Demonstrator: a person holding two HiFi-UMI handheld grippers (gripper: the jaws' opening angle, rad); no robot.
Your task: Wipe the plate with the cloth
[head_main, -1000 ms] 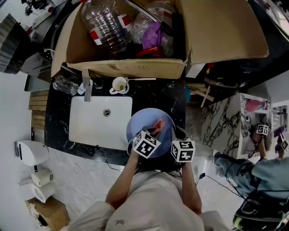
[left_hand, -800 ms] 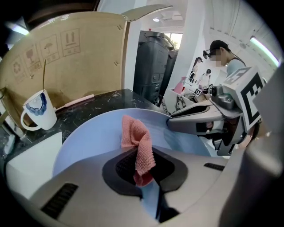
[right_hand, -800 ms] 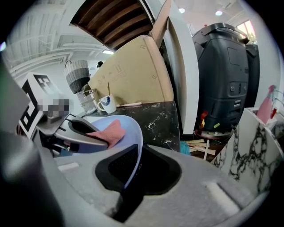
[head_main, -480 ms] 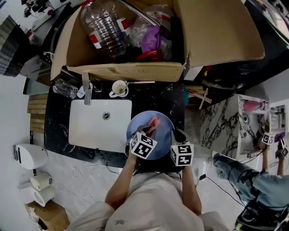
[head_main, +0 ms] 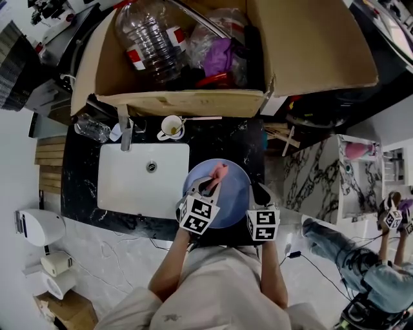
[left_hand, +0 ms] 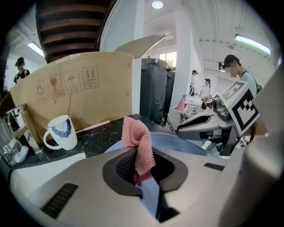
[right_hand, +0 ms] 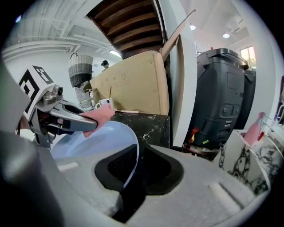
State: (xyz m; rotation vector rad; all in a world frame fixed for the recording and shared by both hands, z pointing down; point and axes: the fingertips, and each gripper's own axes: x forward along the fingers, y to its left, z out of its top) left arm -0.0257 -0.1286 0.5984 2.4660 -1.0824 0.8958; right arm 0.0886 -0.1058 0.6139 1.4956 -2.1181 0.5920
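In the centre of the head view, the pale blue plate sits at the dark surface's front edge, just right of the white sink. A cardboard box walls the back. The left gripper's jaws are clenched on a pink waffle cloth over the plate. The right gripper's jaws grasp the plate's rim.

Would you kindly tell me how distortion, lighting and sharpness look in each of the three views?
Head view: strong fisheye bows the cardboard box; light is even. Left gripper view: dark corners, ceiling lamp glare, cloth sharp. Right gripper view: same dark corners, plate crisp.
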